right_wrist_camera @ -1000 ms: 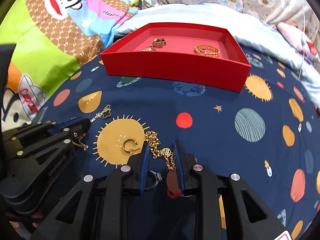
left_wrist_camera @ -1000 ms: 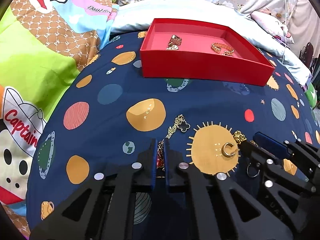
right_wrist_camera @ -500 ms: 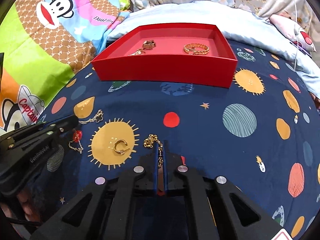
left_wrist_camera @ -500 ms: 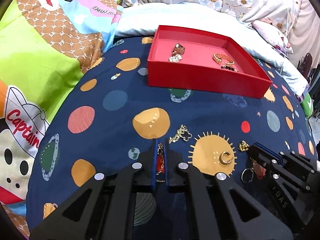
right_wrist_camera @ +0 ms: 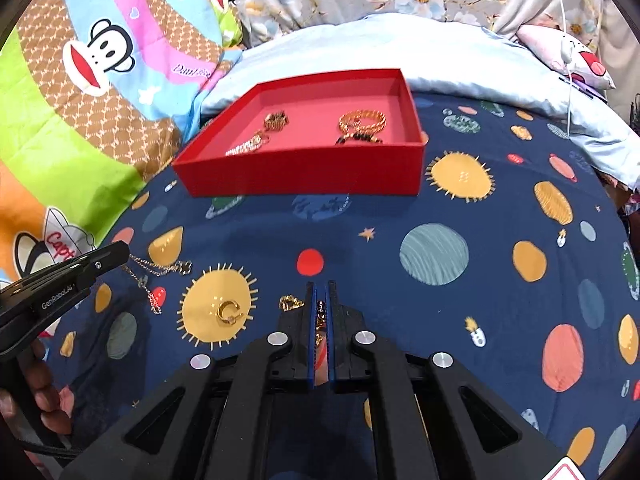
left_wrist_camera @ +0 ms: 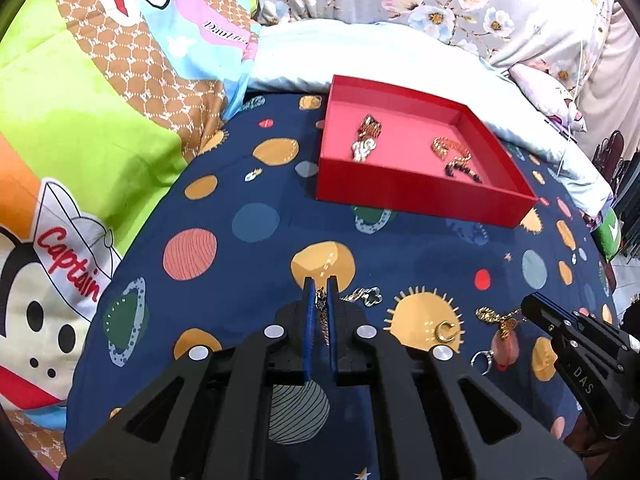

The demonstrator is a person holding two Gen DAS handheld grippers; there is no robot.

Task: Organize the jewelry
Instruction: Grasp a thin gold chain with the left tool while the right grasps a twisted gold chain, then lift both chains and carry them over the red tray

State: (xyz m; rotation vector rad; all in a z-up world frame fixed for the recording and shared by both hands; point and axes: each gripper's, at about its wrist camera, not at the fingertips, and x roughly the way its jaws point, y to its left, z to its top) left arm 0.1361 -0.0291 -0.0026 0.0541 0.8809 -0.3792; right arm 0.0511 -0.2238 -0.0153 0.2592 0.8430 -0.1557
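Observation:
A red tray (left_wrist_camera: 416,190) (right_wrist_camera: 304,178) sits at the far side of the navy planet cloth and holds a gold bracelet (right_wrist_camera: 362,120) and small pieces (left_wrist_camera: 366,138). My left gripper (left_wrist_camera: 320,290) is shut on a thin chain with a clover charm (left_wrist_camera: 370,295), lifted off the cloth; the chain hangs from it in the right wrist view (right_wrist_camera: 154,270). My right gripper (right_wrist_camera: 320,294) is shut on a gold chain with a pendant (right_wrist_camera: 291,303), also seen in the left wrist view (left_wrist_camera: 498,316). A gold ear cuff (left_wrist_camera: 445,330) (right_wrist_camera: 229,311) lies on the sun print.
A small silver ring (left_wrist_camera: 482,360) lies near the right gripper. A colourful cartoon blanket (left_wrist_camera: 100,128) borders the cloth on the left, a pale blue pillow (right_wrist_camera: 440,52) lies behind the tray, and floral bedding is at the back.
Both grippers have risen and pulled back with their chains. The right gripper closed on the gold pendant chain during the last second. The clover chain has lifted off the cloth.

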